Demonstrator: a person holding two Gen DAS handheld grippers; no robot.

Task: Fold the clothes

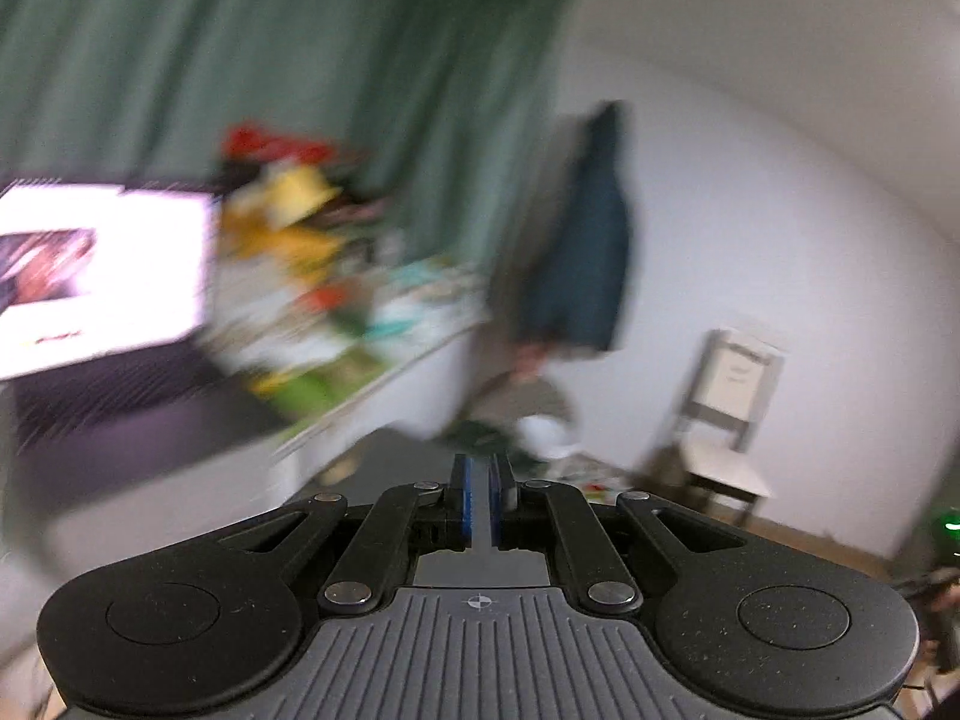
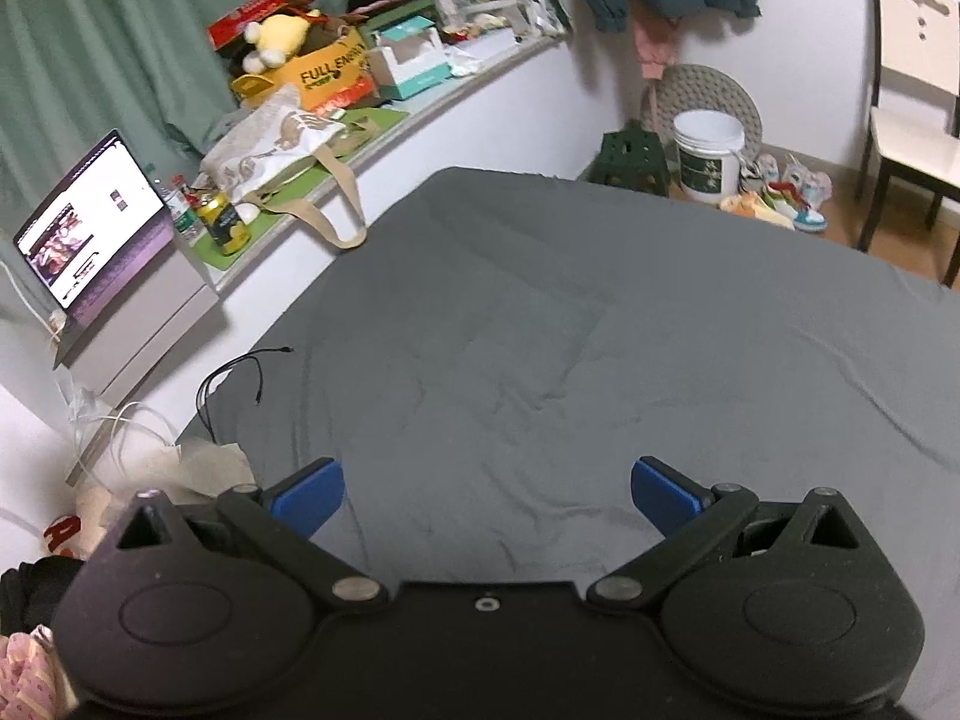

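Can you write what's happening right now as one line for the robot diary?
left gripper: shut, empty, raised, view blurred | right gripper: open, over grey bed sheet | clothes: none held

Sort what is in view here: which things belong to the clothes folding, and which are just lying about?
Belongs to the job:
- grey bed sheet surface
- left tongs, nearly shut, gripping nothing visible
- right tongs, open and empty
- no garment laid out yet

Lying about:
- open laptop
- yellow cardboard box
- beige tote bag
- white bucket
- wooden chair
- black cable
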